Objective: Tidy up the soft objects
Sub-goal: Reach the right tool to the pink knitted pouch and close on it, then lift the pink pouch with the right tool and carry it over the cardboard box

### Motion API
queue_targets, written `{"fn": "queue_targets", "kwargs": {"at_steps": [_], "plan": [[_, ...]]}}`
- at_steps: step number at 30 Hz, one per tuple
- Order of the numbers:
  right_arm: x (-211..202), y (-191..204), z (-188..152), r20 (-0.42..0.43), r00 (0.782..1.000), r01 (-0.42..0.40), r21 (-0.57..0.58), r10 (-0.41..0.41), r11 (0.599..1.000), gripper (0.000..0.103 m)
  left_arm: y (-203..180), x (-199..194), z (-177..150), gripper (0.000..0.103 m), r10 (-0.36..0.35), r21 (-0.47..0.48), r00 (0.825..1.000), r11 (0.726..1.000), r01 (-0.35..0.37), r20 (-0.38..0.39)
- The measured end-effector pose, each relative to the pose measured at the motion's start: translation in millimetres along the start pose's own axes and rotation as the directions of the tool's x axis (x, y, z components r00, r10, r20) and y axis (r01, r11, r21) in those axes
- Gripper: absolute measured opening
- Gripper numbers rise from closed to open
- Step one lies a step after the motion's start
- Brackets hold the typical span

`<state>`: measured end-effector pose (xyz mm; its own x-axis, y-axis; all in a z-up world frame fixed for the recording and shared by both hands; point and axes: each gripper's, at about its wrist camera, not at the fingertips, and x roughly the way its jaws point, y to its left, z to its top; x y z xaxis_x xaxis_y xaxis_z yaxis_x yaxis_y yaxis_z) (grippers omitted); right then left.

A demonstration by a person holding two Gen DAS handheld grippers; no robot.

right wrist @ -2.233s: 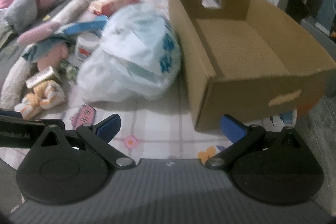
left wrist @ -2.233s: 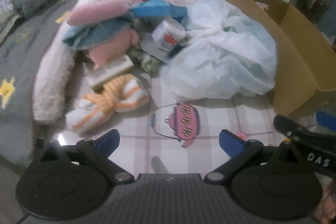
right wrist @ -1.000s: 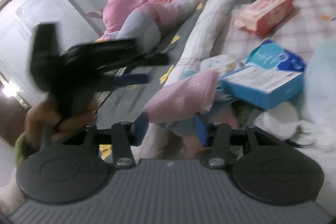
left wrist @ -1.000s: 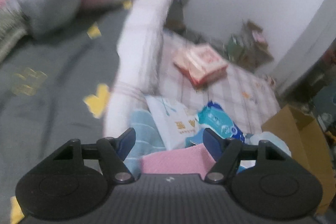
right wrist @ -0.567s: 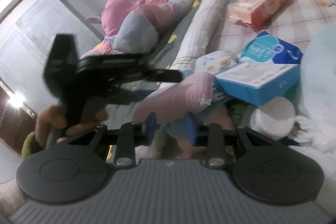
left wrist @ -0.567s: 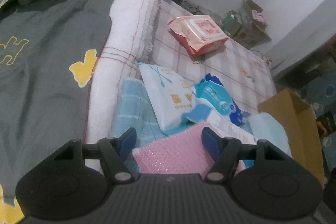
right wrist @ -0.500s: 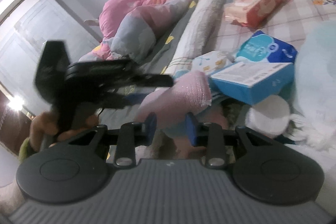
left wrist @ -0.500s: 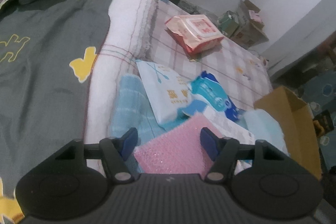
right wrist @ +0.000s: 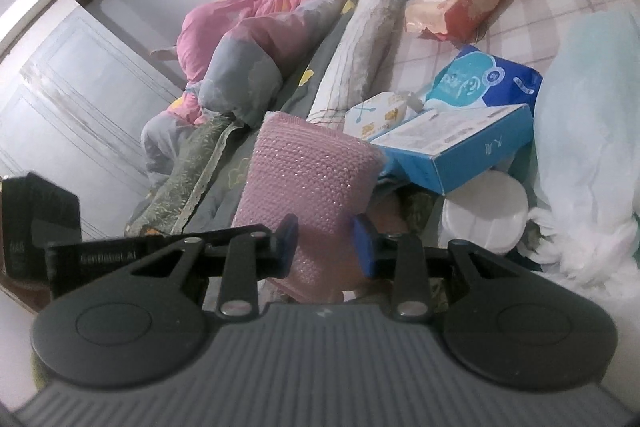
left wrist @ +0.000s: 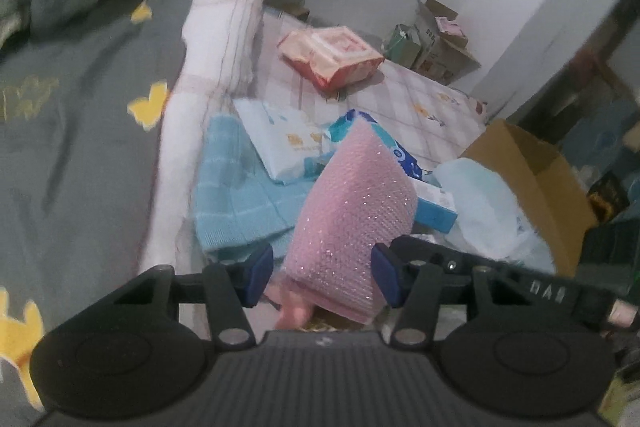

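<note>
A pink glittery sponge pad stands tilted up between the fingers of both grippers. My right gripper is shut on the pink pad near its lower end. My left gripper brackets the same pad with its jaws partly open, and the pads show a small gap on the left side. The right gripper's arm crosses the left wrist view at lower right. A light blue towel lies under the pad.
Tissue packs, a blue pack, a blue box, a white tub and a pale plastic bag lie on the checked mat. A red pack lies farther off. A cardboard box stands at right, the bed at left.
The pink pad has been lifted and tipped upright off the pile. My right gripper closed on it and moved in beside my left gripper.
</note>
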<state>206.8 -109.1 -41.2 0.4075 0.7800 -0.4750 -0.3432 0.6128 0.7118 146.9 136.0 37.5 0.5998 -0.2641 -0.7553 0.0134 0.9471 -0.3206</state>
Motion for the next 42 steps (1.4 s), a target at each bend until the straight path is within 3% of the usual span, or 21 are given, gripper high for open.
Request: {"fn": "queue_targets", "kwargs": {"at_steps": [4, 7, 12, 17, 27, 33, 38, 42], "plan": [[3.1, -3.8, 3.8, 0.004, 1.0, -0.025, 0.025, 0.025, 0.999, 0.03, -18.1, -4.2, -0.7, 0.055, 0.064, 0.133, 0.996, 0.989, -0.072, 0.059], [7.7, -7.8, 5.3, -0.002, 0.999, -0.041, 0.056, 0.041, 0.998, 0.03, -26.0, 1.4, -0.2, 0.055, 0.077, 0.186, 0.995, 0.979, -0.087, 0.056], [6.3, -6.3, 4.8, 0.005, 0.999, -0.042, 0.077, 0.042, 0.996, 0.03, -26.9, 6.4, -5.5, 0.053, 0.08, 0.16, 0.996, 0.983, -0.085, 0.041], [-13.0, 10.4, 6.7, 0.024, 0.999, -0.048, 0.016, 0.047, 0.999, 0.03, -37.2, -12.1, -12.5, 0.053, 0.071, 0.155, 0.995, 0.985, -0.081, 0.066], [-95.6, 38.5, 10.5, 0.127, 0.991, -0.044, -0.06, 0.051, 0.997, 0.03, -93.7, -57.1, -20.5, 0.053, 0.039, 0.211, 0.99, 0.975, -0.068, 0.139], [-182.9, 37.2, 32.5, 0.246, 0.968, 0.084, -0.106, -0.056, 0.991, 0.031, -160.7, -54.0, -4.0, 0.053, -0.094, 0.305, 0.985, 0.951, 0.046, 0.146], [-255.1, 3.6, 70.1, 0.302, 0.934, 0.218, -0.063, -0.189, 0.974, 0.032, -230.2, -10.2, 26.4, 0.053, -0.245, 0.336, 0.969, 0.917, 0.217, 0.042], [-285.2, -49.1, 114.1, 0.262, 0.924, 0.283, 0.026, -0.279, 0.959, 0.032, -279.7, 45.4, 48.5, 0.054, -0.295, 0.313, 0.953, 0.901, 0.301, -0.067]]}}
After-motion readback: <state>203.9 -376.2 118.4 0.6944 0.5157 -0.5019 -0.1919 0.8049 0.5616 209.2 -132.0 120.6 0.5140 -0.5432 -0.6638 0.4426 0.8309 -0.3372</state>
